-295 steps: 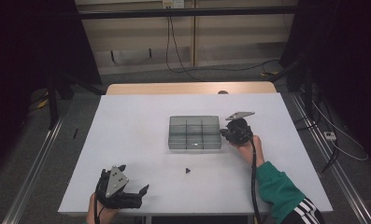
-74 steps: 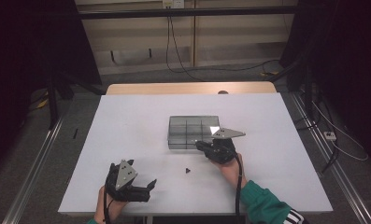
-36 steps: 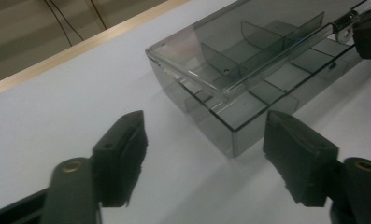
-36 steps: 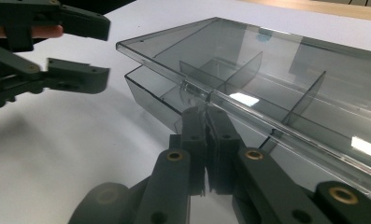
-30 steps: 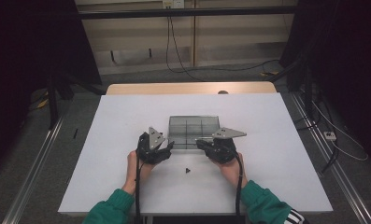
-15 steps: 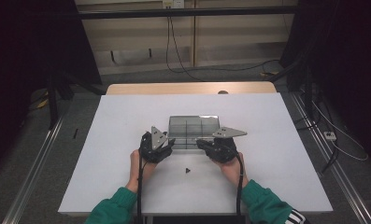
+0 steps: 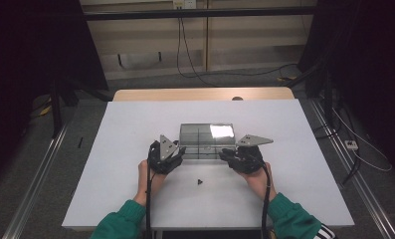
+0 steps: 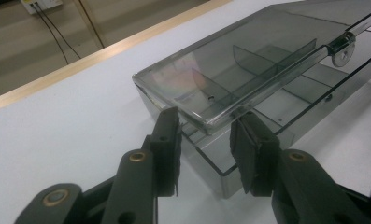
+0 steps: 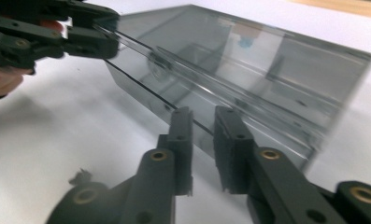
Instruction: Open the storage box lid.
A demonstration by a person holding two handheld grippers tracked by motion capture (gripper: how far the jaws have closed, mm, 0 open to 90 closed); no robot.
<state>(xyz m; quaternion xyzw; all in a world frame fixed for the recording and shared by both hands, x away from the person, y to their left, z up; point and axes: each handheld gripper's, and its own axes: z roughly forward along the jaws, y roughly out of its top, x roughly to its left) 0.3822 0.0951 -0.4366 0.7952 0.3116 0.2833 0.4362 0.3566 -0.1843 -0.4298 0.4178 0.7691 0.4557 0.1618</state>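
A: High view first. How many things?

B: One white table (image 7: 110, 164), one clear box (image 7: 206, 141) w/ a lid, one tiny dark bit (image 7: 199, 182) on the table near me. Two grippers, both mine. My left gripper (image 7: 176, 154) is at the box's near left corner, my right gripper (image 7: 229, 155) at its near right corner. Box sits mid-table, lots of bare table on all sides.

A: Left gripper view?

B: The jaws have just been closing. The lid (image 8: 230, 70) edge is between my two pads, lifted a bit off the box. Left pad looks just beside the lid corner; can't tell if it's pressing. Inside I see thin walls, but can't count the spaces thru the shine. Far end of the box is cut off.

A: Right gripper view?

B: These jaws have just been opening. They're a little apart w/ the box's front edge at the gap. Can't tell if the pads touch it. Pic is blurry. My other gripper (image 9: 87, 30) is top left at the lid's far end. The dark bit (image 9: 82, 177) is by my jaw, too blurry to name.
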